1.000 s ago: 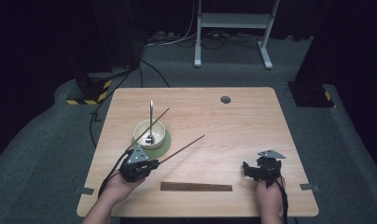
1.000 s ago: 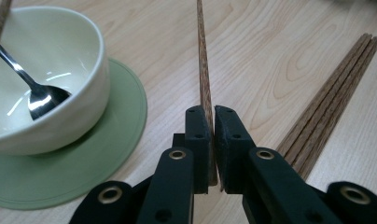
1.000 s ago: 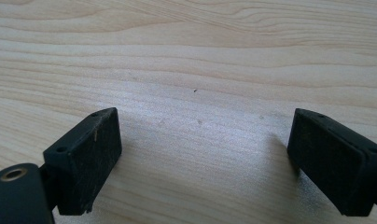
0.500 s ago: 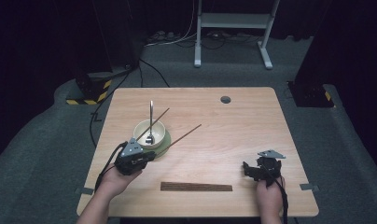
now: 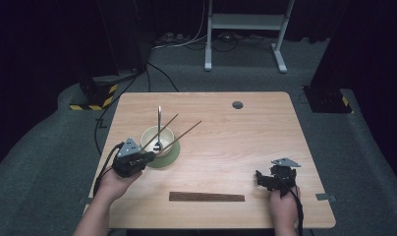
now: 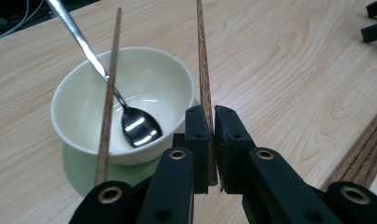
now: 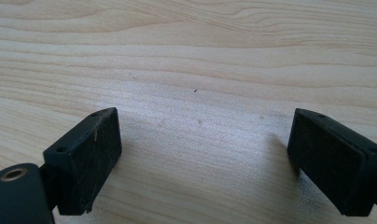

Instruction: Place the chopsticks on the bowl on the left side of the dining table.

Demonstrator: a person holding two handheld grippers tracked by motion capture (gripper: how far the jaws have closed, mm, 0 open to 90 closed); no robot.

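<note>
Wooden table (image 5: 265,142) seen from the high view has a cream bowl (image 5: 157,140) on a green saucer (image 5: 166,158) at the near left, with a spoon (image 5: 159,125) and a chopstick (image 5: 159,132) leaning in it, and a dark wooden strip (image 5: 207,197) lying near the front. From the left gripper view, the left gripper (image 6: 210,123) pinches a second chopstick (image 6: 203,70) tight between its jaws, just right of the bowl. From the right gripper view, the right gripper (image 7: 203,154) has its jaws wide apart over bare wood.

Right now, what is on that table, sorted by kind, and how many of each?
Bowl: 1
Saucer: 1
Spoon: 1
Loose chopsticks: 2, one leaning in the bowl, one gripped by the left gripper
Chopstick bundle: 1
Total: 6
</note>
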